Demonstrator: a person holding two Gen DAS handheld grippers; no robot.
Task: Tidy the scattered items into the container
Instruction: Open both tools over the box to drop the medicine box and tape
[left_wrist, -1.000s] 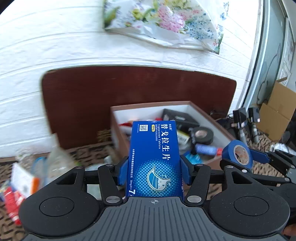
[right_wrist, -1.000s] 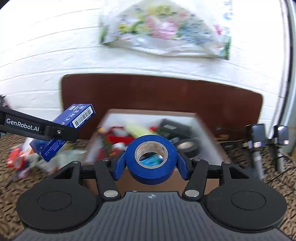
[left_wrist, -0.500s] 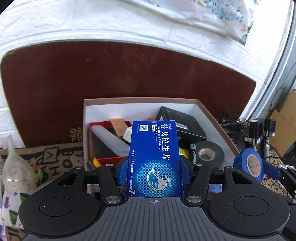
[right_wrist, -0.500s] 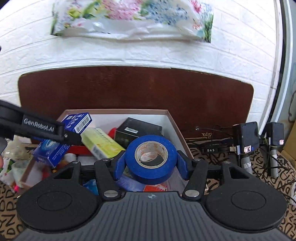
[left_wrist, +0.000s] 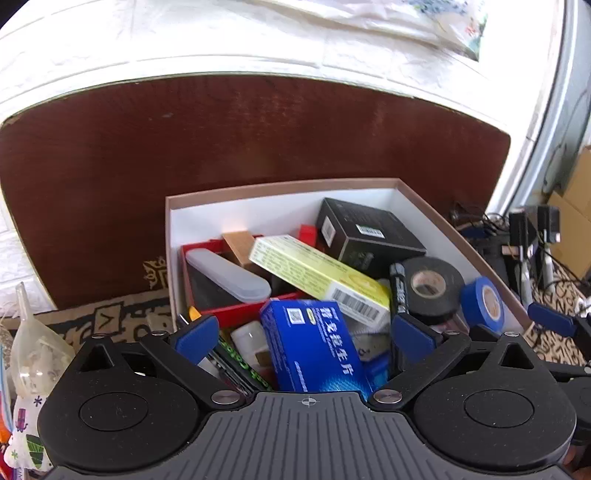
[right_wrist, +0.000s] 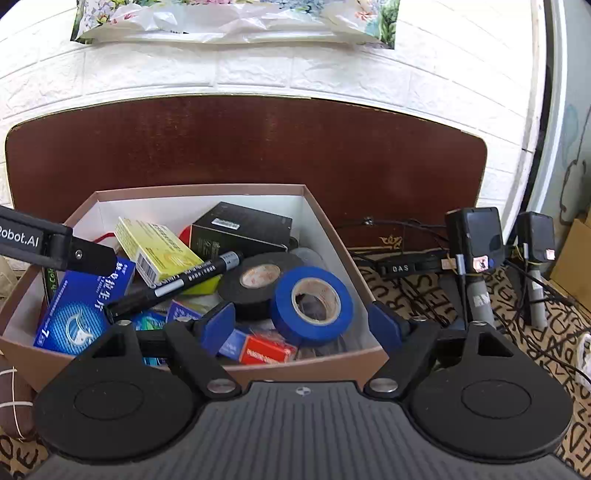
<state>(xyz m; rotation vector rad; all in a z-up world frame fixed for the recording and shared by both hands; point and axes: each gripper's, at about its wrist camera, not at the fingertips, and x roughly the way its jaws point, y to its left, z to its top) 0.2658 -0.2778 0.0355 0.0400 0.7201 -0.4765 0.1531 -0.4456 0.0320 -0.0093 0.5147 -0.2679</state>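
The brown cardboard box (left_wrist: 280, 186) with white inner walls holds several items; it also shows in the right wrist view (right_wrist: 199, 190). My left gripper (left_wrist: 303, 334) is open above its near left part. The blue medicine box (left_wrist: 314, 347) lies loose between the fingers, inside the container; it also shows in the right wrist view (right_wrist: 83, 302). My right gripper (right_wrist: 303, 323) is open over the near right part. The blue tape roll (right_wrist: 312, 304) rests free inside, leaning on the black tape roll (right_wrist: 258, 277); the blue roll also shows in the left wrist view (left_wrist: 482, 302).
Inside are a yellow carton (right_wrist: 157, 251), a black box (right_wrist: 240, 227), a black marker (right_wrist: 173, 286) and a red tray (left_wrist: 236, 284). A clear plastic bag (left_wrist: 33, 350) lies left of the box. Black chargers and cables (right_wrist: 476, 243) stand on the right. A brown board (right_wrist: 243, 144) backs the box.
Both grippers moved forward over the box and opened. The blue medicine box dropped from the left gripper and the blue tape roll dropped from the right gripper into the box.
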